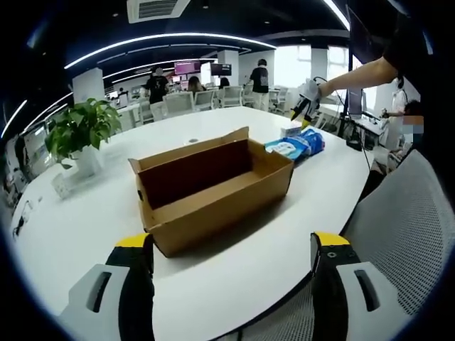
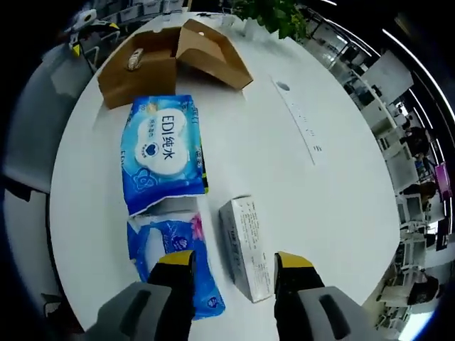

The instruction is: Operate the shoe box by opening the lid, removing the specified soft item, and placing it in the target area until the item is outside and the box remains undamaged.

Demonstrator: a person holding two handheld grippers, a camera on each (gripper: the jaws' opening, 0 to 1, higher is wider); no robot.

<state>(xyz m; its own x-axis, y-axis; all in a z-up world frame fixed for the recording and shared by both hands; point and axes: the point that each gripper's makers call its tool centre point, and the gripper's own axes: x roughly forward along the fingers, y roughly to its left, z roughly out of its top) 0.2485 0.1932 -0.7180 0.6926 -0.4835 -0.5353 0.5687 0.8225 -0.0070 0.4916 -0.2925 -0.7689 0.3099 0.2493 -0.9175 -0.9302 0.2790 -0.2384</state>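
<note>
The brown cardboard shoe box (image 1: pixel 213 192) stands open on the white table (image 1: pixel 85 220), lid flap (image 1: pixel 192 153) raised at its far side, and the inside that shows is bare. My left gripper (image 1: pixel 232 245) is open wide just short of the box's near wall. A large blue wipes pack (image 2: pixel 163 153) lies flat beyond the box (image 2: pixel 153 60). A smaller blue soft pack (image 2: pixel 167 245) and a white carton (image 2: pixel 245 245) lie past it. My right gripper (image 2: pixel 235 261) hovers open above the carton, holding nothing. In the left gripper view, the right gripper (image 1: pixel 307 99) hangs above the packs (image 1: pixel 295 145).
A potted plant (image 1: pixel 78 131) stands at the table's far left. A grey mesh chair (image 1: pixel 405 241) sits at the table edge beside my left gripper. A cable slot (image 2: pixel 298 114) runs along the tabletop. Several people and desks (image 1: pixel 206 89) are in the background.
</note>
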